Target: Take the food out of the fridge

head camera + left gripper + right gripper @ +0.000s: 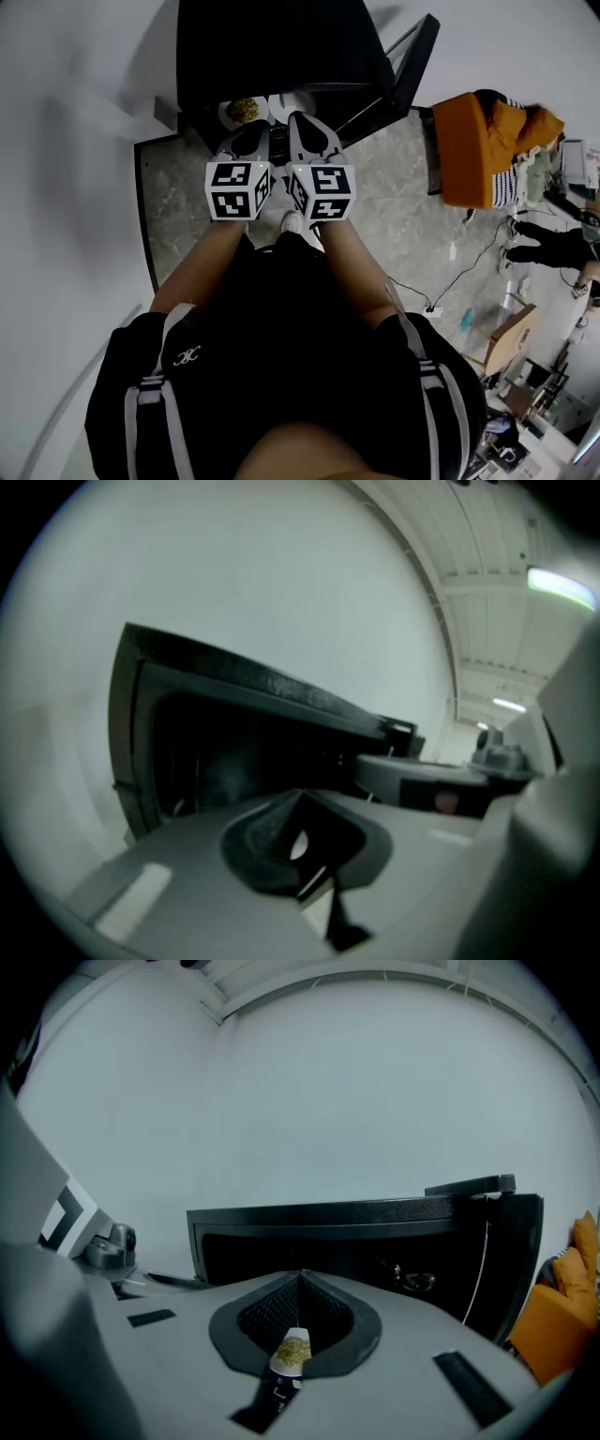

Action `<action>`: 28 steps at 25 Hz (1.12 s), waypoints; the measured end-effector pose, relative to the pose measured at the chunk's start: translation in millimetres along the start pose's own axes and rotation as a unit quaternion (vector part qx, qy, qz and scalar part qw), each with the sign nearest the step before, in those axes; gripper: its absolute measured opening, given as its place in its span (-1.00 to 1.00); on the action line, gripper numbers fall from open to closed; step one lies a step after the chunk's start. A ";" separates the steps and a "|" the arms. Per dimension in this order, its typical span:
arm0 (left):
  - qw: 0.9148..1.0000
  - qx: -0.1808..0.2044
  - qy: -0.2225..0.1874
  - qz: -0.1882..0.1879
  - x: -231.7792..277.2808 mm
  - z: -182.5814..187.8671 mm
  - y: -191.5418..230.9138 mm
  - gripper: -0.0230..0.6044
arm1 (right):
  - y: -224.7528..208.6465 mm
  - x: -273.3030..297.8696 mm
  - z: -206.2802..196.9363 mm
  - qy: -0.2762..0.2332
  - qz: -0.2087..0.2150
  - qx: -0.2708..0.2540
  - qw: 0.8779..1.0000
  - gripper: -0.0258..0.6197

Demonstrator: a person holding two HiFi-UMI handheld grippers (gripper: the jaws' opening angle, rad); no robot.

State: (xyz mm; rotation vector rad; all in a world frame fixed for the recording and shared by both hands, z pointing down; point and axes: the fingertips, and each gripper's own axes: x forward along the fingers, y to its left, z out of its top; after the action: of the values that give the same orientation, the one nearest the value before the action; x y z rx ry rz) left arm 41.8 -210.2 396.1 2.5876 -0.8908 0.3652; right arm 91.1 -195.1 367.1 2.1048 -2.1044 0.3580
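A black fridge stands on the floor ahead with its door swung open to the right. At its opening sits a white plate of brownish food, and a second white plate lies to its right. My left gripper and right gripper are side by side just short of the plates, both shut and empty. In the right gripper view the food plate shows through the gap under the shut jaws, with the fridge beyond. The left gripper view faces the dark fridge interior.
An orange cloth over a seat stands right of the fridge door. Cables run over the stone floor at the right, with boxes and clutter further right. A white wall is at the left.
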 end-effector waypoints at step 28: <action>0.986 -0.130 -0.026 0.101 54.8 -271.1 48.3 -0.92 | -26.6 25.4 -234.1 -0.016 0.120 0.008 0.993 -0.92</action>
State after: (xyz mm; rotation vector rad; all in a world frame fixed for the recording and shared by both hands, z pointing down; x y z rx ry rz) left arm 20.9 -157.9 671.1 2.2850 -1.1430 0.2197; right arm 102.0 -156.7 600.6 1.8787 -2.3872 0.3726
